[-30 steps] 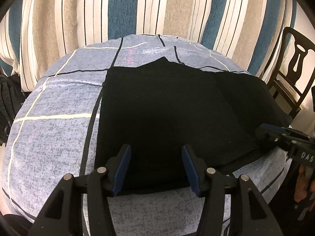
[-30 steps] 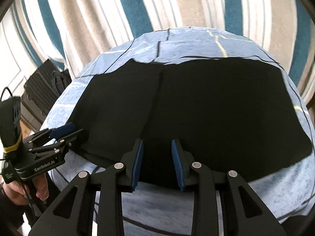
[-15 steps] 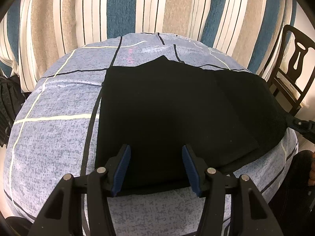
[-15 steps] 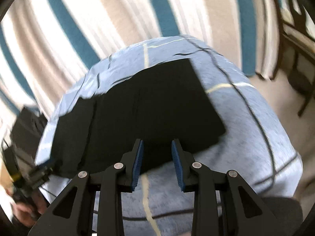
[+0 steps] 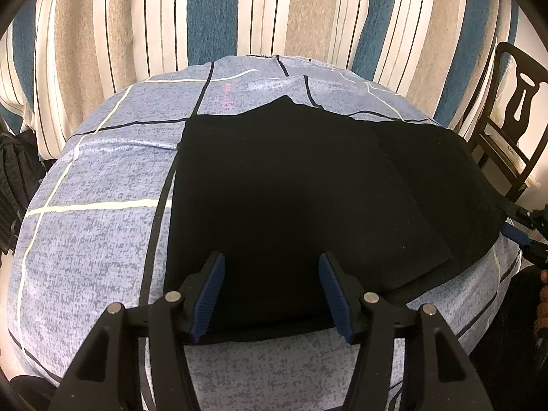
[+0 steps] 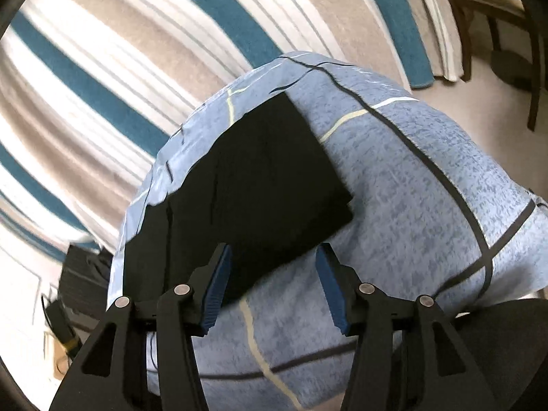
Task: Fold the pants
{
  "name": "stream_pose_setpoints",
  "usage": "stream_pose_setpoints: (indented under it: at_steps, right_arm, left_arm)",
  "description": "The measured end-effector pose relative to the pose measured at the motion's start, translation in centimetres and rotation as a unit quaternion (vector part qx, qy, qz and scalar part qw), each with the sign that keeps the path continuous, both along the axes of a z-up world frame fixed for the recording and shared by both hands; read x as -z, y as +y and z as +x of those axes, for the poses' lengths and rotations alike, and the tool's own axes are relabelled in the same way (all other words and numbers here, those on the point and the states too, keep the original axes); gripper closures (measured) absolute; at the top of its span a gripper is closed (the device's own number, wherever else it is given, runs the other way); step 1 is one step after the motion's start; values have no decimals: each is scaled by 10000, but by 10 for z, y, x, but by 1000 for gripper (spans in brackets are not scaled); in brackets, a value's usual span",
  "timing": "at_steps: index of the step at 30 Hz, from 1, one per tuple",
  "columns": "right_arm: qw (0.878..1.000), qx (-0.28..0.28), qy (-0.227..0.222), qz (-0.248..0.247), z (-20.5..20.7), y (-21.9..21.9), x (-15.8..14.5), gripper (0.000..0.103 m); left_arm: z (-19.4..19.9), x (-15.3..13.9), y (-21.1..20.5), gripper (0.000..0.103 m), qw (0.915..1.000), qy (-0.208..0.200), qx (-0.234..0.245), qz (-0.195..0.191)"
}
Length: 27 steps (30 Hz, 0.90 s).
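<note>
Black pants (image 5: 291,188) lie folded flat on a blue checked cover (image 5: 96,205), with an upper layer over a wider lower one. My left gripper (image 5: 271,263) hovers over their near edge; its jaws are opening and no cloth is between the pads. In the right wrist view the pants (image 6: 267,178) run off to the left across the cover (image 6: 411,188). My right gripper (image 6: 273,253) stands at their near right corner, tilted. Its jaws are opening, and the corner shows between the pads but is not pinched. The right gripper (image 5: 524,236) also shows at the left view's right edge.
A striped curtain (image 5: 239,10) hangs behind the cover. A dark wooden chair (image 5: 513,102) stands at the right, and the chair (image 6: 496,17) shows at the top right of the right wrist view. A black bag (image 5: 13,178) sits on the floor at the left.
The right gripper slid along the pants' near edge to their right corner, rolled, and its jaws widened. The left gripper stayed in place with its jaws slightly wider.
</note>
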State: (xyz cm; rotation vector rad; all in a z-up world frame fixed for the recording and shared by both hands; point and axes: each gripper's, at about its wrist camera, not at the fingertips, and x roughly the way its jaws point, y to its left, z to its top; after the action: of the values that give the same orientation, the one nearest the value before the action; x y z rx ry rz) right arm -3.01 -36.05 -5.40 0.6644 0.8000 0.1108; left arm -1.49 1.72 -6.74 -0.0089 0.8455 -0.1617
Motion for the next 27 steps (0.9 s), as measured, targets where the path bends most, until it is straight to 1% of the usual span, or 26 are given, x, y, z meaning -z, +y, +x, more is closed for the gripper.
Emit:
stream_pose_setpoints:
  at_steps: [3, 7, 11, 13, 15, 16, 19, 20, 22, 23, 24, 25, 27]
  right_arm:
    - [9990, 157, 79, 413, 2, -10, 7, 50]
    - [9984, 217, -67, 517, -5, -14, 3, 48]
    - [9952, 333, -481, 786, -12, -20, -1, 47]
    - [9951, 363, -496, 773, -11, -21, 3, 46]
    - [9964, 392, -232, 709, -4, -17, 10, 46]
    - [9965, 408, -186, 706, -2, -16, 12, 46]
    - [9963, 463, -205, 699, 1, -16, 9, 44]
    - [9961, 479, -237, 704, 1, -16, 5, 44]
    - [9947, 524, -545, 703, -3, -15, -5, 44]
    - [9935, 481, -769, 682, -5, -14, -13, 44]
    - [9936, 431, -834, 632, -5, -12, -15, 44]
    - [9948, 390, -787, 509, -1, -9, -16, 44]
    - [9978, 385, -404, 357, 11, -8, -6, 43]
  left_arm:
    - [0, 0, 0, 43, 10000, 2, 0, 1]
    - [0, 0, 0, 43, 10000, 1, -2, 4]
    - [1, 0, 0, 42, 10000, 3, -5, -16]
    - [1, 1, 1, 42, 10000, -10, -10, -22]
    - [1, 1, 1, 42, 10000, -18, -12, -14]
    - [1, 1, 1, 42, 10000, -17, -15, -15]
    - [1, 1, 1, 42, 10000, -16, -19, -28]
    - [1, 1, 1, 42, 10000, -14, -16, -25]
    - [1, 1, 2, 42, 10000, -11, -4, -29]
    - [1, 1, 2, 42, 10000, -12, -6, -39]
    - [2, 1, 2, 42, 10000, -17, -10, -43]
    - [2, 2, 2, 41, 10000, -24, -15, -35]
    - [2, 2, 1, 40, 10000, -43, -33, -15]
